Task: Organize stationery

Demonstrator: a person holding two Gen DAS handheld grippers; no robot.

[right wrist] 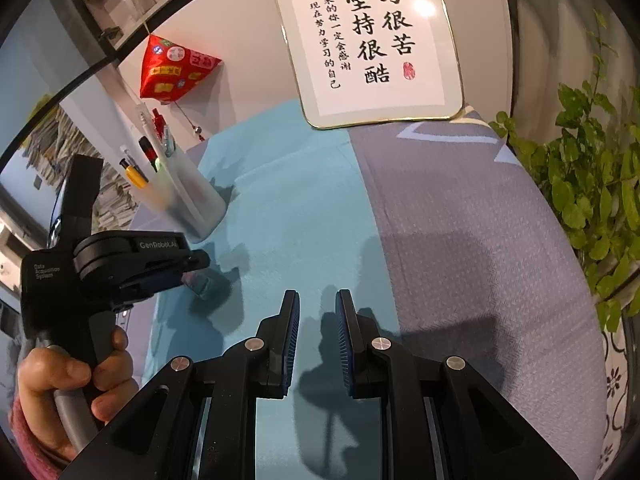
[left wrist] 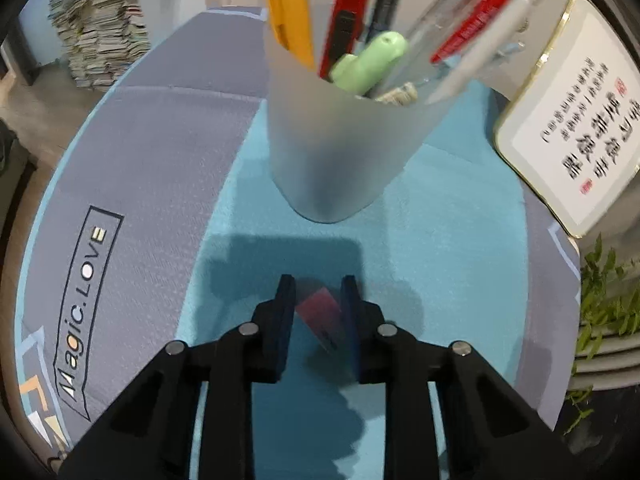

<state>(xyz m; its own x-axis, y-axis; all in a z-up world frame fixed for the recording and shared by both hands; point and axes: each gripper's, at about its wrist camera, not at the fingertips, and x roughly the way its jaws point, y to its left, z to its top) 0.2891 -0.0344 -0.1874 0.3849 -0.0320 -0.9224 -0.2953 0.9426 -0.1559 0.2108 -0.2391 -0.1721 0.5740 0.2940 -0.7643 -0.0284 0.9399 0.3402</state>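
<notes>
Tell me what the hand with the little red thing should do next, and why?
Probably lift it up and forward toward the cup. The left gripper is shut on a small red and clear thing, too blurry to name, low over the blue mat. The cup stands just ahead, already full of pens. The right gripper is open with nothing in it.

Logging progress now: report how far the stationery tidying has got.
Done: many pens already stand in the frosted pen cup. In hand: the left hand-held gripper grips a small reddish item, too blurred to identify. The right hand-held gripper is open and empty. Left: getting that item to the cup.
</notes>
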